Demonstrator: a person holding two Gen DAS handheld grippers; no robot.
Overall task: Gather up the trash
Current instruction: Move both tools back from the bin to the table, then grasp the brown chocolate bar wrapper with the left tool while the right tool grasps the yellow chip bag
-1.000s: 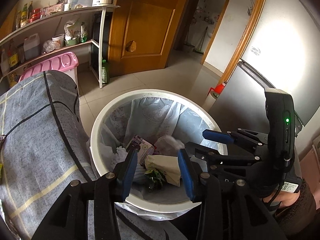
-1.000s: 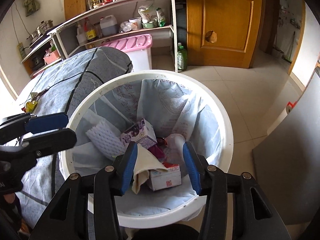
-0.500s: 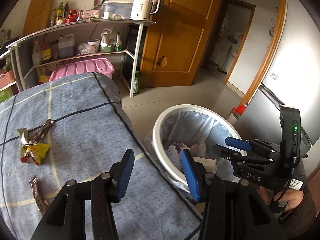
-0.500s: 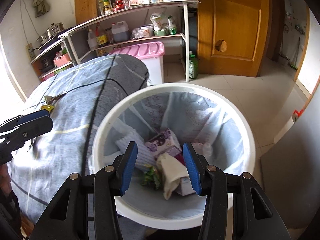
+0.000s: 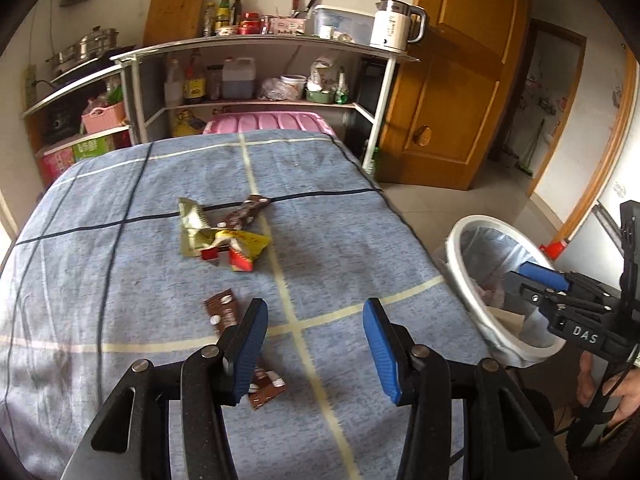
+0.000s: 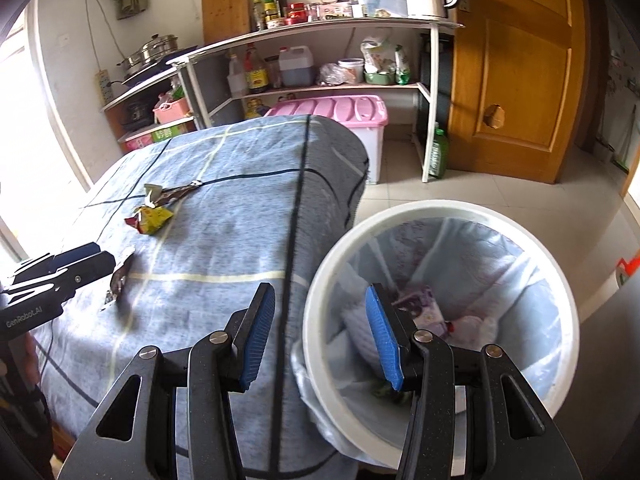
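The left gripper (image 5: 312, 344) hangs above the cloth-covered surface (image 5: 340, 240), its blue-padded jaws apart with nothing between them; they have just been opening wider. Just beside its left finger lies a brown wrapper (image 5: 222, 312) with white markings too small to read, and another brown piece (image 5: 266, 390) shows partly under that finger. Farther up the blue checked cloth sits a crumpled yellow and red wrapper (image 5: 228, 246), touching a pale green one (image 5: 191, 224) and a long brown wrapper (image 5: 246, 211). Their print cannot be made out.

The right gripper (image 6: 318, 334) is held over the near edge of the surface and the rim of the white bin (image 6: 552, 280), which stands on the floor just beside the surface. Its jaws are spread and empty. The bin is lined with a pale plastic bag bearing faint, unreadable red print, and inside it lies collected trash, including a purple printed carton (image 6: 420, 304) and white crumpled paper (image 6: 478, 326).

In the left wrist view the right gripper's body carries the letters "DAS" (image 5: 585, 336). In the right wrist view the left gripper's body reads "GenRobot.AI" (image 6: 24, 318). Behind the surface stand a shelf rack (image 5: 256, 44) with bottles and a white kettle (image 5: 394, 26), and a pink lidded box (image 6: 340, 110).
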